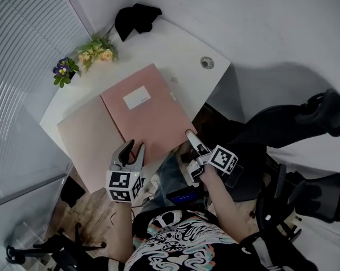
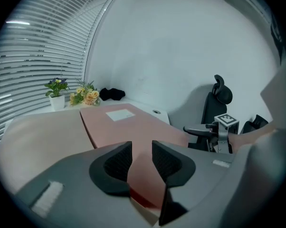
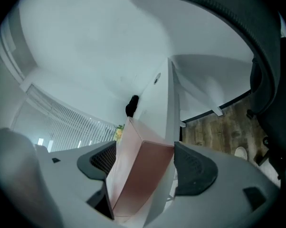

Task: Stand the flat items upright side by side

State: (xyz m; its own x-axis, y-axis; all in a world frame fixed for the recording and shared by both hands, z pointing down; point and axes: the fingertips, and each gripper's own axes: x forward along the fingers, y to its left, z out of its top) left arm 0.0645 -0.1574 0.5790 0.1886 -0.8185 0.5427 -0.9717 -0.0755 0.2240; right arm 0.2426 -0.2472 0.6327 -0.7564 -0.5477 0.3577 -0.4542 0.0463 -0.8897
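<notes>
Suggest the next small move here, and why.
Probably close the right gripper on the darker pink folder: its corner sits between those open jaws, the left gripper pinches the near edge, and the folder lies flat, not yet stood up.

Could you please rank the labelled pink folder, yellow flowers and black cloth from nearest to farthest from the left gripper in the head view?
1. Labelled pink folder, at the left gripper, mid-table.
2. Yellow flowers, table's far left.
3. Black cloth, far corner.
</notes>
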